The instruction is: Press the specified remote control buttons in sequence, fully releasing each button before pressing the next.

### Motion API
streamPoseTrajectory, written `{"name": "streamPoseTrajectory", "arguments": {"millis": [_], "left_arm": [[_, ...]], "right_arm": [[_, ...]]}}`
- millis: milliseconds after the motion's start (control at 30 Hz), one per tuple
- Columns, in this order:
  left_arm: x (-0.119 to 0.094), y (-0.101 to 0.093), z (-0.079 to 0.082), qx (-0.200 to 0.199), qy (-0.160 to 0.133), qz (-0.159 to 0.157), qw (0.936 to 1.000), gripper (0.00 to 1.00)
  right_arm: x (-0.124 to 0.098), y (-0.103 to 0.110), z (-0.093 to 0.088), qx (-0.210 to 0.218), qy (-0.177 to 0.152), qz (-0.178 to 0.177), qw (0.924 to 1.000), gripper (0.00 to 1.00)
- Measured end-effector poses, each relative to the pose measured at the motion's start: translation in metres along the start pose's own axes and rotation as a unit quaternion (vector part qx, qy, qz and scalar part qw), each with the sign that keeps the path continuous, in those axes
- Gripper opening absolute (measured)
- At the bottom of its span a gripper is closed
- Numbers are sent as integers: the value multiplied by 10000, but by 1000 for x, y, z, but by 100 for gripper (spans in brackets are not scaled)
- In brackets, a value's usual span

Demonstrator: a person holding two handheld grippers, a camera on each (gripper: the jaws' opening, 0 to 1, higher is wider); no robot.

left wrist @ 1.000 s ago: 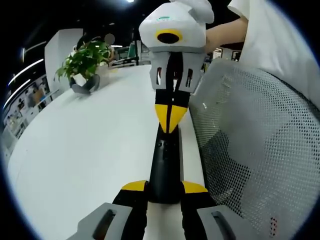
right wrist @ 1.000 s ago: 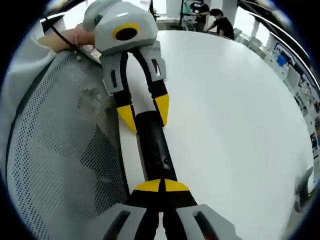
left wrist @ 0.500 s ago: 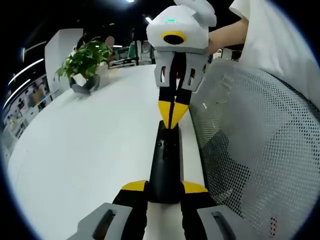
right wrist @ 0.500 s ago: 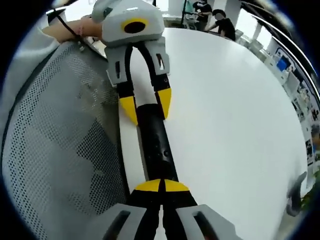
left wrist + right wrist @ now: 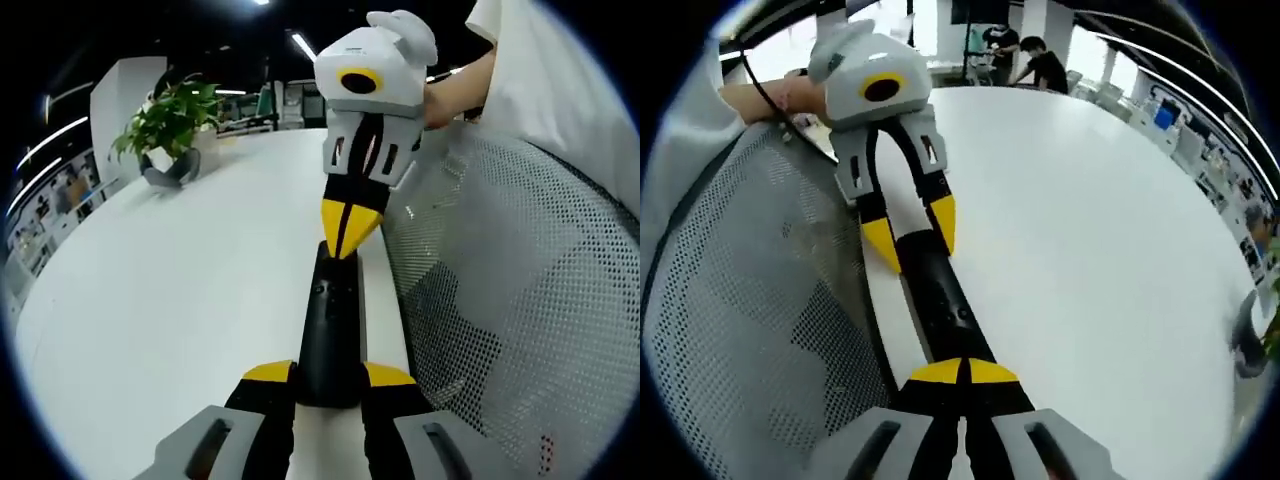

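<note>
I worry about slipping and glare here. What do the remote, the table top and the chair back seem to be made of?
Remote: black plastic, likely; smooth with soft highlights. Table top: white, smooth, matte-looking laminate or similar. Chair back: grey woven mesh, its holes visible.

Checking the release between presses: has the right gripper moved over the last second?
Yes. In the left gripper view the right gripper, jaws shut, has backed toward the far end of the remote control, while the potted plant stays put.
</note>
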State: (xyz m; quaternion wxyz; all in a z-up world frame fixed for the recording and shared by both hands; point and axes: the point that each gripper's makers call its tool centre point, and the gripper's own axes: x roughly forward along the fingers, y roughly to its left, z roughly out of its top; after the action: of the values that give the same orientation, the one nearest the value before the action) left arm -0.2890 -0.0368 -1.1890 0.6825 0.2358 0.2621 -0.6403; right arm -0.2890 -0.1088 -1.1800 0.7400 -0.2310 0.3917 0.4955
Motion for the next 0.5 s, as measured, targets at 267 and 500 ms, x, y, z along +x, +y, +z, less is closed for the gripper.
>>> {"name": "streamPoseTrajectory", "arguments": {"millis": [267,500], "left_arm": [[0,0,0,-11,-16,1,10000,24],[0,0,0,-11,-17,-4,10000,24]], "right_arm": [[9,4,7,-98,105,178,9997,0],[10,2,9,-467,402,229,9978,0]]}}
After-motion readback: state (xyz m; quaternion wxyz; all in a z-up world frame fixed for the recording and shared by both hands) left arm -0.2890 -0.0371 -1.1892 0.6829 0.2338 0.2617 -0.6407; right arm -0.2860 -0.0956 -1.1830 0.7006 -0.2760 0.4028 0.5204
